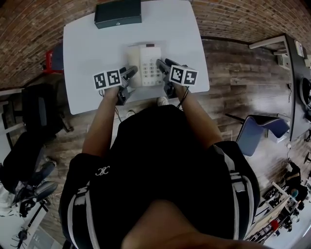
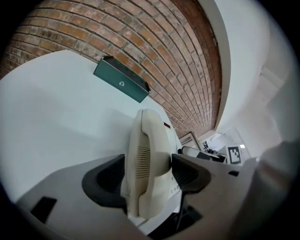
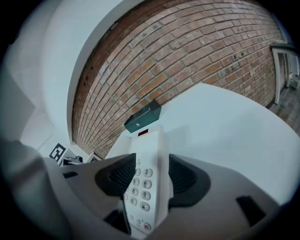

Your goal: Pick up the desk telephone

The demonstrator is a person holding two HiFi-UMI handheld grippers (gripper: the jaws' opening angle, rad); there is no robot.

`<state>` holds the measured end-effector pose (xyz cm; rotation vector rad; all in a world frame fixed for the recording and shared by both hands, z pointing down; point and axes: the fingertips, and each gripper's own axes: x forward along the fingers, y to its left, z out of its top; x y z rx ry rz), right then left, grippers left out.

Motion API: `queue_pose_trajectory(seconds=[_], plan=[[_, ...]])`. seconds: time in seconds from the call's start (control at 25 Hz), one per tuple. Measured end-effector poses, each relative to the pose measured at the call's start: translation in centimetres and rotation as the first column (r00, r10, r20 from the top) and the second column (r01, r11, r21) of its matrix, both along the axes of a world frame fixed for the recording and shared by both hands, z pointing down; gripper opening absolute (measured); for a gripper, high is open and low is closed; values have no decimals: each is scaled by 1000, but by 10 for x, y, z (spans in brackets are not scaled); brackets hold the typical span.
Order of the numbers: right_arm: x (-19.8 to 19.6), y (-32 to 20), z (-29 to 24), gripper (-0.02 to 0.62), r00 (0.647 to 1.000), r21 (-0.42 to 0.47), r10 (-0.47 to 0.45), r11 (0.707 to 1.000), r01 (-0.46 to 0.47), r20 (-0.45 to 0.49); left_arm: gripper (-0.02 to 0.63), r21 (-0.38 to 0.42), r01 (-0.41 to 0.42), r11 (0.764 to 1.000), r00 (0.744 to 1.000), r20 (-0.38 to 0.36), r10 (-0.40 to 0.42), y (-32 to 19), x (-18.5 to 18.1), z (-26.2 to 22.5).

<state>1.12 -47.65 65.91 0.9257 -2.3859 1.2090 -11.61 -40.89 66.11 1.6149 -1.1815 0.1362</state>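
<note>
A cream desk telephone (image 1: 145,65) lies on the white table (image 1: 87,53), handset on its left side and keypad on its right. My left gripper (image 1: 130,74) is at the phone's left edge. In the left gripper view its jaws stand open on either side of the handset (image 2: 147,154), the right-hand pad (image 2: 190,173) close against it. My right gripper (image 1: 163,65) is at the phone's right edge. In the right gripper view its open jaws straddle the keypad side (image 3: 149,154). The phone rests on the table.
A dark green box (image 1: 118,12) lies at the table's far edge by the brick wall (image 3: 187,51). A black chair (image 1: 39,109) stands left of the table and a blue chair (image 1: 260,129) to the right. The floor is wood.
</note>
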Motion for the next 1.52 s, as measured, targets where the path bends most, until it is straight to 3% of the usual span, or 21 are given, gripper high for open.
queue_pose_trajectory(seconds=[0.36, 0.72, 1.0, 1.52], plan=[[-6, -5, 25, 187, 1000, -165, -17, 986, 17, 1, 304, -18, -85, 996, 993, -85, 83, -6, 7, 6], [-14, 1, 36, 193, 995, -349, -9, 936, 44, 101, 304, -28, -142, 989, 975, -175, 135, -10, 10, 12], [-11, 1, 38, 193, 992, -365, -24, 928, 67, 120, 316, -34, -184, 982, 954, -248, 170, -10, 15, 16], [-10, 6, 26, 184, 998, -314, -38, 948, 52, 50, 296, -78, -173, 982, 961, -230, 151, 0, 16, 7]])
